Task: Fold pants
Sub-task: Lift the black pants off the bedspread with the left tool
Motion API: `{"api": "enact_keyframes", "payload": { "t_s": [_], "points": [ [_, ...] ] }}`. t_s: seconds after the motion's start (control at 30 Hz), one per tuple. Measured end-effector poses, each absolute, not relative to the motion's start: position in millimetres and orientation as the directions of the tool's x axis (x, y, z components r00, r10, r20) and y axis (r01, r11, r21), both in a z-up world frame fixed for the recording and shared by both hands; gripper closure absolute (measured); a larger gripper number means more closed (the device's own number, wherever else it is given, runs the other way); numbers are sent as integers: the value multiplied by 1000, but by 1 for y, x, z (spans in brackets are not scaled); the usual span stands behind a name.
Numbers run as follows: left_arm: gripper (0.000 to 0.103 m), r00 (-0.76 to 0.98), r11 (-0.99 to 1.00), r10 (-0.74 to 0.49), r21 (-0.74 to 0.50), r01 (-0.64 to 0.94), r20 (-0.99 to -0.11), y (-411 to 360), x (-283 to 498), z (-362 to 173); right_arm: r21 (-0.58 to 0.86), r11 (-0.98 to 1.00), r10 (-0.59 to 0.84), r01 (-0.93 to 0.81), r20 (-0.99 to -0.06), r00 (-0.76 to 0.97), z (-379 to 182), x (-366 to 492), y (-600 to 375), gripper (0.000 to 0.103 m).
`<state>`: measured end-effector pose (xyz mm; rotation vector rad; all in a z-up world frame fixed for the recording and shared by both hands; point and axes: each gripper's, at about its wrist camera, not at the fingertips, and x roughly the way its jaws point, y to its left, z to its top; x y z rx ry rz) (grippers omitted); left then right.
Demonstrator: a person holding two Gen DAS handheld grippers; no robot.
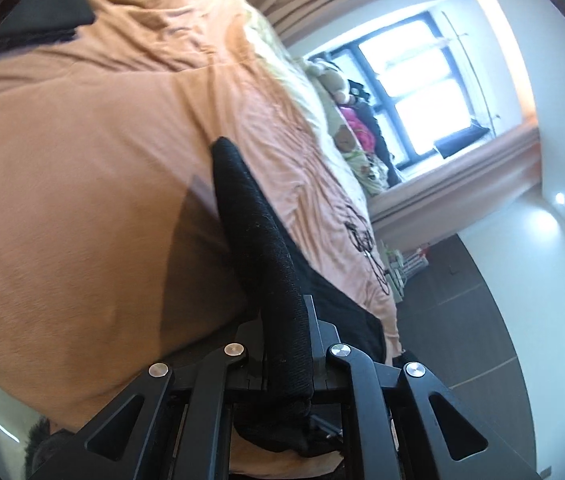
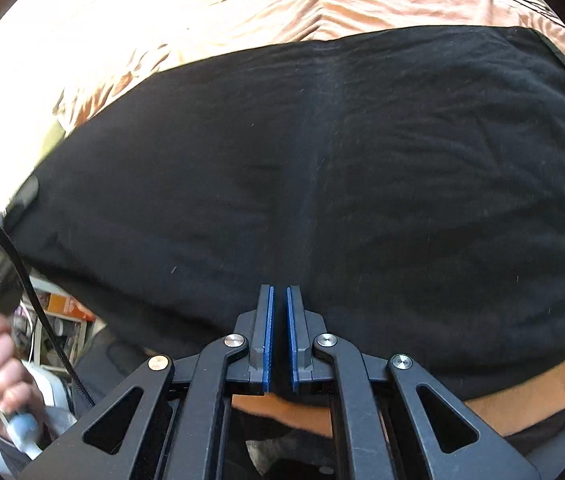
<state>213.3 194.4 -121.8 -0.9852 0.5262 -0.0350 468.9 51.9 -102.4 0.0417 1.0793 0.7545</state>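
Left gripper (image 1: 282, 360) pinches a fold of the black pants (image 2: 322, 184) while the right gripper (image 2: 279, 292) hangs over them, empty.

The left jaws clamp a raised ridge of the knit fabric, likely so that edge can be carried over for a fold; the right jaws stand nearly closed on nothing, just above the flat-spread cloth. The pants lie on a peach-orange bedspread (image 1: 82, 184); beyond the bed are a bright window (image 1: 414, 92), curtains and dark floor.

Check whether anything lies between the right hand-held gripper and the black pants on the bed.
Nothing visible does. The right hand-held gripper hangs shut and empty directly over the black pants, which lie spread on the orange bedcover with no other item on them.
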Motion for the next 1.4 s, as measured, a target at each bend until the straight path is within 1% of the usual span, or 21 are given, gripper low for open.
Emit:
{"api": "enact_keyframes", "payload": {
  "t_s": [0.2,0.33,0.47,0.53,0.57,0.6,0.63,0.67,0.7,0.87,1.1,1.4],
  "points": [
    [91,878,616,-288,-776,-135,-382,172,229,-88,444,726,634,-525,-729,259,-87,465,18,99],
    [91,874,649,-306,-755,-99,-378,155,240,-69,450,739,644,-502,-690,330,-70,465,-20,99],
    [91,866,684,-326,-727,-61,-379,132,256,-50,480,728,672,-491,-644,366,-53,465,-58,98],
    [91,861,698,-337,-715,-42,-380,120,263,-43,482,727,676,-489,-627,387,-47,463,-74,94],
    [91,859,704,-343,-710,-33,-381,115,267,-39,493,720,686,-488,-609,398,-43,462,-86,85],
    [91,856,710,-351,-704,-22,-381,108,270,-35,501,716,693,-487,-596,405,-41,459,-95,70],
    [91,853,715,-356,-699,-14,-382,102,274,-32,508,714,697,-482,-582,420,-37,452,-106,61],
    [91,849,723,-364,-691,-3,-384,93,279,-28,515,712,701,-477,-560,441,-34,450,-118,50],
    [91,846,727,-370,-686,5,-385,88,280,-26,519,712,702,-474,-546,457,-32,445,-127,46],
    [91,824,748,-408,-661,54,-394,49,299,-14,540,708,706,-456,-507,495,-29,431,-161,46],
    [91,789,770,-444,-631,94,-425,1,322,-9,580,708,697,-403,-481,532,-37,428,-202,46],
    [91,721,778,-499,-614,128,-481,-57,354,-29,626,707,680,-328,-475,559,-49,434,-251,46]
  ]
}}
